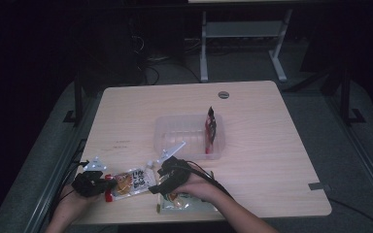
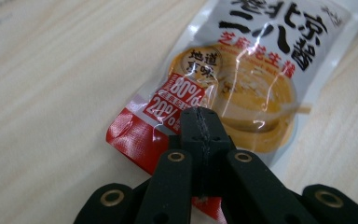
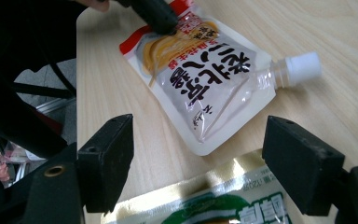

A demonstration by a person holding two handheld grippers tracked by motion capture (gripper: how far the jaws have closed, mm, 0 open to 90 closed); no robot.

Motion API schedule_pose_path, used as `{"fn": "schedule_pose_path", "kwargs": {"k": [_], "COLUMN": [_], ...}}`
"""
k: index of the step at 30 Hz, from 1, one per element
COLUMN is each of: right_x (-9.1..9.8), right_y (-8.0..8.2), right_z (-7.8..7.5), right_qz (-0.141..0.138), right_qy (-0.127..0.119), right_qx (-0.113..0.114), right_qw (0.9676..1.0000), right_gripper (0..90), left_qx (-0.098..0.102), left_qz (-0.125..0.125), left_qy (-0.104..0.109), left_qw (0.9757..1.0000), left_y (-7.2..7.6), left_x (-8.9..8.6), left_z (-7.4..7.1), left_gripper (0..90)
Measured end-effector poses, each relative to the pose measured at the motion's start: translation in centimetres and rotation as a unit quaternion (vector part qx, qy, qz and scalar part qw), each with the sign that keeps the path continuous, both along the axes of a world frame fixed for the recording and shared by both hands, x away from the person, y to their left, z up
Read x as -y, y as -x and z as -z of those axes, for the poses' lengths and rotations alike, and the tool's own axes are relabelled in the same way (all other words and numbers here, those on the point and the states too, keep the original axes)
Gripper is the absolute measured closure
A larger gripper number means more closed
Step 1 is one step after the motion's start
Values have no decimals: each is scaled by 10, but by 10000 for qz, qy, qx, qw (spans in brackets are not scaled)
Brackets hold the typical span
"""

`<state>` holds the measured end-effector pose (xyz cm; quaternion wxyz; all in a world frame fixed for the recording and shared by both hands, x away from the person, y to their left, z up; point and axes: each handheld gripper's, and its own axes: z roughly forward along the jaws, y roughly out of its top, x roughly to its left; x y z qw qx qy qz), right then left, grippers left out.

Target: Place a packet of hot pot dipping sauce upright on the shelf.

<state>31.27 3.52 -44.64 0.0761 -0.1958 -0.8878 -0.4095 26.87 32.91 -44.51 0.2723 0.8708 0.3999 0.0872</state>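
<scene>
The sauce pouch (image 1: 128, 182) lay flat near the front edge of the wooden table (image 1: 252, 145), its white screw cap (image 3: 303, 66) pointing toward the clear plastic tub (image 1: 175, 131). The left gripper (image 2: 200, 122) had its jaws pressed together on the red bottom corner of the pouch, pinching the film there, with the pouch resting on the tabletop. The right gripper (image 3: 198, 163) hovered just beside the pouch at its cap end, its jaws standing wide apart with nothing pressed between them; only the table and the edges of two packets showed in the gap. A second, green-printed packet (image 3: 223, 207) lay right below the right gripper, at the table's front edge and just beside the pouch. Farther back, a dark red wrapper (image 1: 211, 127) stood on end inside the tub, leaning against its right wall
</scene>
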Motion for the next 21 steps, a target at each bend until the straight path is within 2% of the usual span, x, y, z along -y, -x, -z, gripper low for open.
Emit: {"fn": "schedule_pose_path", "kwargs": {"k": [2,5,14,18,21], "right_x": [-3,-9,-21,-25,-29], "right_y": [-2,-6,-21,-25,-29], "right_z": [1,4,13,12,12], "right_qz": [-5,24,206,143,97], "right_qy": [-3,53,190,245,396], "right_qx": [3,-45,-227,-251,-262], "right_qw": [10000,10000,9993,9993,9988], "right_gripper": [252,253,290,410,390], "left_qx": [-108,-162,-145,-153,-221], "left_qz": [-9,35,40,31,-9], "left_qy": [46,46,-21,-32,20], "left_qw": [9999,9999,9999,9999,9998], "left_y": [0,-2,-2,-2,-2], "left_x": [-3,-3,-1,-1,-2], "left_z": [0,1,1,1,1], "left_gripper": [900,900,900,900,900]}}
